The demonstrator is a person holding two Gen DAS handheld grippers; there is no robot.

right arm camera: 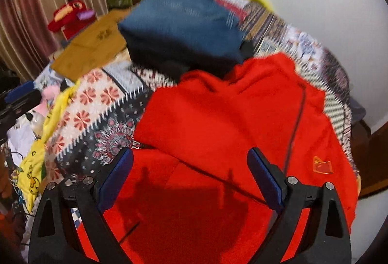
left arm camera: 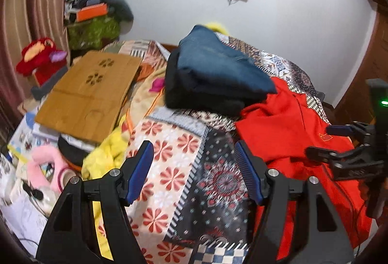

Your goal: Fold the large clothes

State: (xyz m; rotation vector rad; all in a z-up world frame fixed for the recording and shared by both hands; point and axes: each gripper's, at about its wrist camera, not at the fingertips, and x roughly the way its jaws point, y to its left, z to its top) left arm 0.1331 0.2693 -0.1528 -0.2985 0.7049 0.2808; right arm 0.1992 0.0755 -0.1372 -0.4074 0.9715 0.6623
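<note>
While both tools hang above the bed with their blue-padded jaws spread wide and holding nothing, the bright red fleece garment point(right arm camera: 218, 123) lies rumpled across the bed's patchwork quilt point(left arm camera: 169, 155). The right tool point(right arm camera: 190, 179) sits directly over the near part of that garment, red fabric filling the gap between its fingers, though whether the pads touch the cloth cannot be told. A dark zipper line and a small orange badge point(right arm camera: 323, 165) show on the garment to the right of this tool. The left tool point(left arm camera: 194, 172) is over bare quilt, with the garment's edge just beside its right finger; the right tool point(left arm camera: 339, 142) appears at the far right of the left wrist view, above the red fabric. Beyond the garment, touching its far edge, sits a stack of folded dark blue and black clothes point(left arm camera: 218, 75). A flat brown cardboard sheet point(left arm camera: 89, 94) lies to the left.
</note>
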